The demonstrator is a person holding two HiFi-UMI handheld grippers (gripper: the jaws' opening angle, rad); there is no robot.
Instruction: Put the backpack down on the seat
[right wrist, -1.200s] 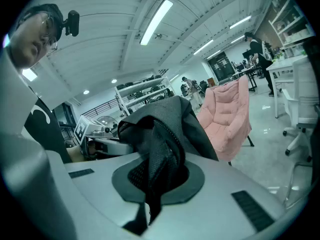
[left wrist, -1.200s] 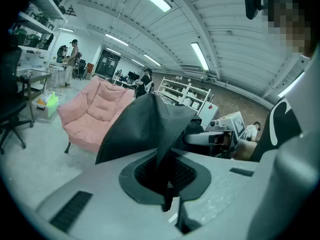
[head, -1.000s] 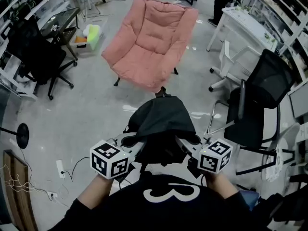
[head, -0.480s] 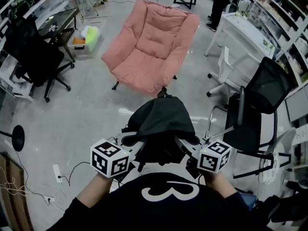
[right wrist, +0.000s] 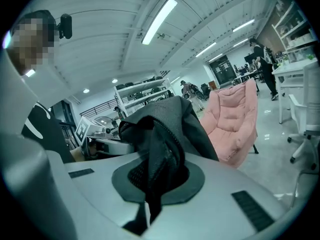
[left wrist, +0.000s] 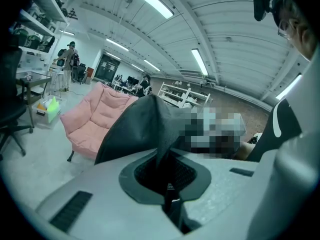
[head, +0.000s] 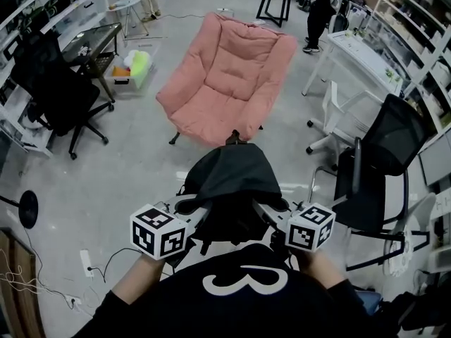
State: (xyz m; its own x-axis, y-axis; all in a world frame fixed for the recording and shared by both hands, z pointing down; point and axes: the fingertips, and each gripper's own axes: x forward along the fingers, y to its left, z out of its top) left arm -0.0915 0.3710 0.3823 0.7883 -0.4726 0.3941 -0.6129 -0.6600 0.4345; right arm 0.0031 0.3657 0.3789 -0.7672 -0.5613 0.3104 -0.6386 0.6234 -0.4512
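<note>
The glossy grey floor [head: 134, 167] carries a pink chair [head: 229, 76], a black office chair [head: 53, 83] left of it, a second office chair [head: 380, 160] right of it, a box [head: 134, 65] and a power strip [head: 87, 264].

Black top [head: 211, 319] with white looping mark [head: 246, 282]; left gripper [head: 192, 206] and right gripper [head: 271, 207] bear black-and-white marker cubes [head: 161, 232] [head: 311, 226].

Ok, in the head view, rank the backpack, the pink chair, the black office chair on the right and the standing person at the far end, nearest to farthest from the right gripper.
1. backpack: centre, clamped in the right gripper.
2. black office chair: just to the gripper's right.
3. pink chair: ahead, centre.
4. standing person: far end, upper right.
</note>
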